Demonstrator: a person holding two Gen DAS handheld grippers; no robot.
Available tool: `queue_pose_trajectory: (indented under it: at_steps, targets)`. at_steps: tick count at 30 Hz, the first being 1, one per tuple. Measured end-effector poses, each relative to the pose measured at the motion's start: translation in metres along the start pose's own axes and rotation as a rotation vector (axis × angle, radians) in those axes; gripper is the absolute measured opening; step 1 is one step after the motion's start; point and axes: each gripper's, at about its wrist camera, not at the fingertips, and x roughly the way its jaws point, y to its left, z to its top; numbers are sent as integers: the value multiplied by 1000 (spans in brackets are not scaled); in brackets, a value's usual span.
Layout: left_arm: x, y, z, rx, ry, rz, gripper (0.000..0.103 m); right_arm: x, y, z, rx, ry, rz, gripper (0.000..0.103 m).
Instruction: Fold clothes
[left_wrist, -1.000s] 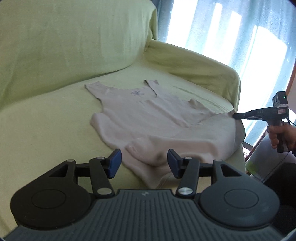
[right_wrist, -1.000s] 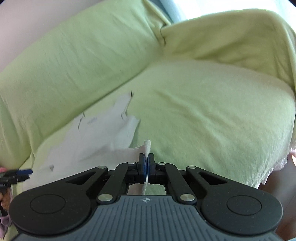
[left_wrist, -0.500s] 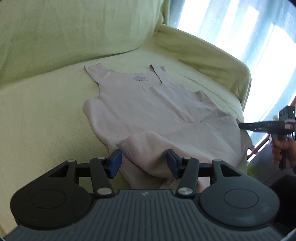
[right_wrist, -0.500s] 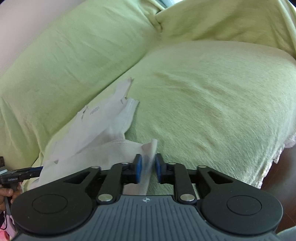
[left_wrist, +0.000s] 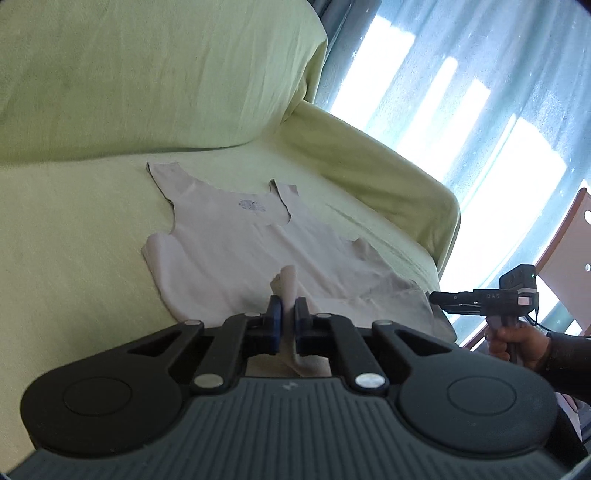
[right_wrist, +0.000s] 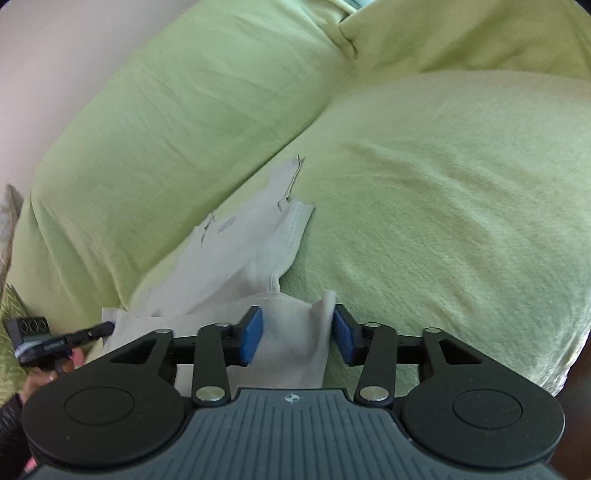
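A pale sleeveless undershirt (left_wrist: 236, 243) lies spread on the seat of a sofa (left_wrist: 74, 229) draped in light green cloth, its straps toward the backrest and its hem at the front edge. The left tongs (left_wrist: 285, 320) are clenched on a pinched-up fold of the hem. The right tongs (right_wrist: 297, 334) stand released, blue pads either side of loose hem fabric at the seat's front edge.
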Motion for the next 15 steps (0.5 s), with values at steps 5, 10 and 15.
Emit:
queue_pose_trajectory:
  at_steps: [5,10,15]
  targets:
    - [-1,-7,-2,27,-4,22,3,-9,-5,-6,68,-29,-19,4]
    - [-35,-29,15,81,-112,18,2,-46,27,10,6,-140,-7,3]
    - [-93,-57,17,140,-171,31,2,-96,83,17,-148,-227,37,2]
